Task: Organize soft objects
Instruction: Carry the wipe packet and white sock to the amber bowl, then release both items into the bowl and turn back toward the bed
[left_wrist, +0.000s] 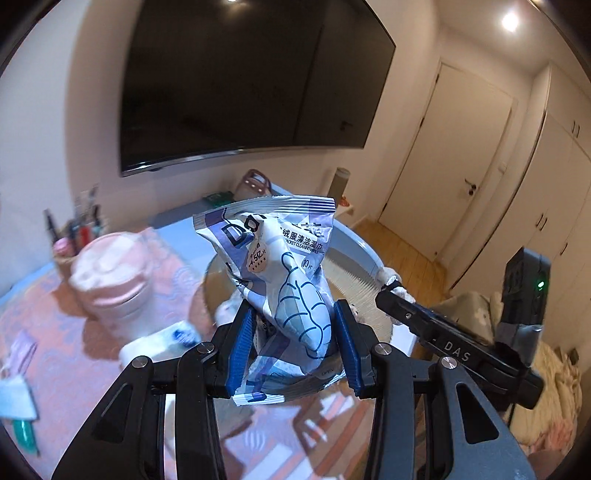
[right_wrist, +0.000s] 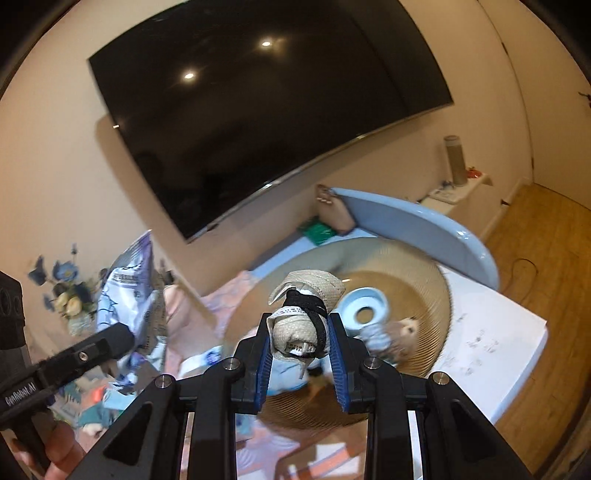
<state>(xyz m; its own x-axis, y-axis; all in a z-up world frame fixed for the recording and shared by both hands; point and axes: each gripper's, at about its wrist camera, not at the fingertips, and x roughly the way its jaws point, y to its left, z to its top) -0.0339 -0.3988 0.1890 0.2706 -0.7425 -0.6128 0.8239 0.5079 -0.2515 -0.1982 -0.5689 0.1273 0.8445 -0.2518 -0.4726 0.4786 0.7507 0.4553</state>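
My left gripper (left_wrist: 293, 321) is shut on a crumpled blue-and-white wipes packet (left_wrist: 284, 266), held up above the table; the same wipes packet (right_wrist: 129, 288) shows at the left of the right wrist view. My right gripper (right_wrist: 299, 332) is shut on a rolled beige cloth bundle (right_wrist: 301, 314) tied with a black band. In the left wrist view the right gripper (left_wrist: 391, 286) reaches in from the right with a pale scrap at its tip. Both hang over a round woven basket (right_wrist: 417, 273).
A blue lid (right_wrist: 424, 229) leans behind the basket. A small blue ring (right_wrist: 365, 306) and a plush toy (right_wrist: 402, 332) lie inside it. A pink lidded jar (left_wrist: 110, 273) and pen cup (left_wrist: 70, 240) stand left. A large dark TV (left_wrist: 240, 85) hangs on the wall.
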